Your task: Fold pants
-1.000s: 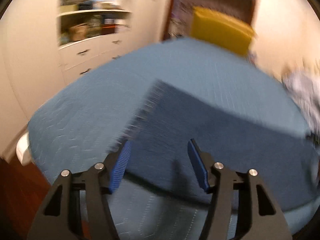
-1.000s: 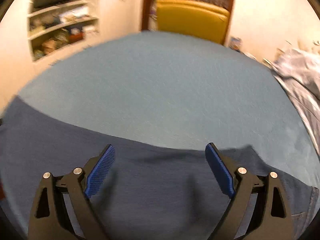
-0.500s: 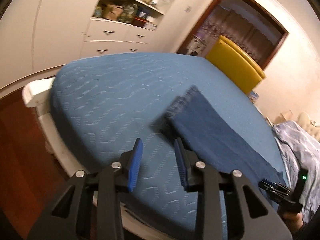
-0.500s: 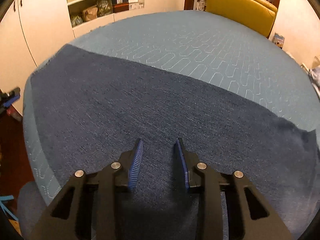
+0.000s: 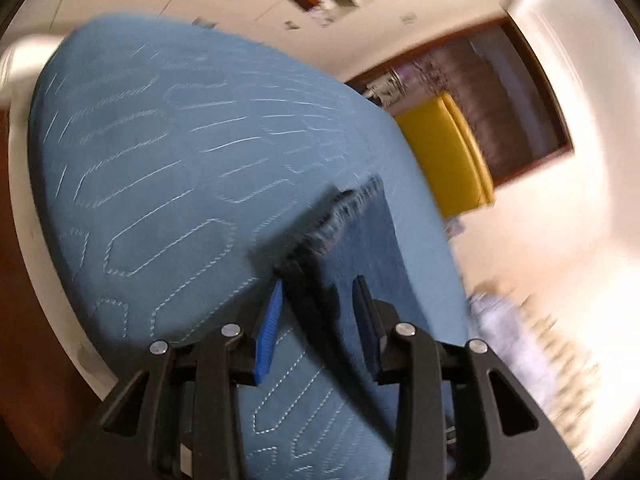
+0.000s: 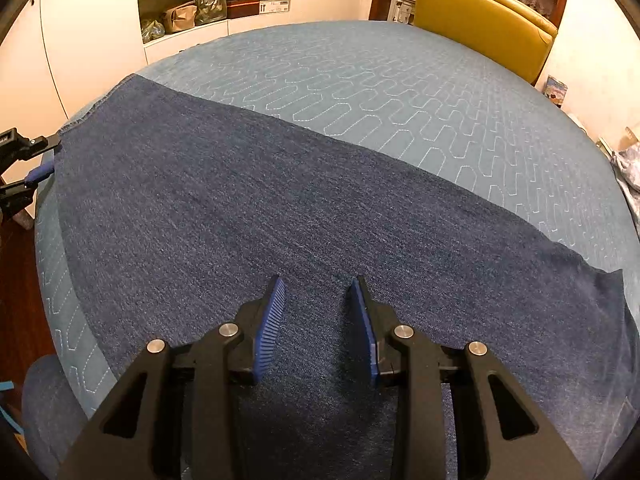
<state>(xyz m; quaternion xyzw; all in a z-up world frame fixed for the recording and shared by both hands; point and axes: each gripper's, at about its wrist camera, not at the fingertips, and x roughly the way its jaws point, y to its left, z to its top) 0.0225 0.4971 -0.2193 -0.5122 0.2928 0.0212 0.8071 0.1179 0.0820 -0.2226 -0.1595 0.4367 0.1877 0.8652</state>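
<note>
Jaws of both grippers half closed, with denim between or under them and no firm grip confirmed.

Left wrist view: the left gripper (image 5: 316, 316) has just been narrowing; its jaws straddle the near frayed hem corner of the jeans (image 5: 360, 236) on the quilted blue bedspread (image 5: 160, 168), but whether the pads press cannot be told through the blur. Right wrist view: the right gripper (image 6: 320, 320), jaws also narrowed and partly apart, is held over the flat denim with nothing pinched. A fold is judged to be starting; both edges must be gripped securely, then lifted together.
</note>
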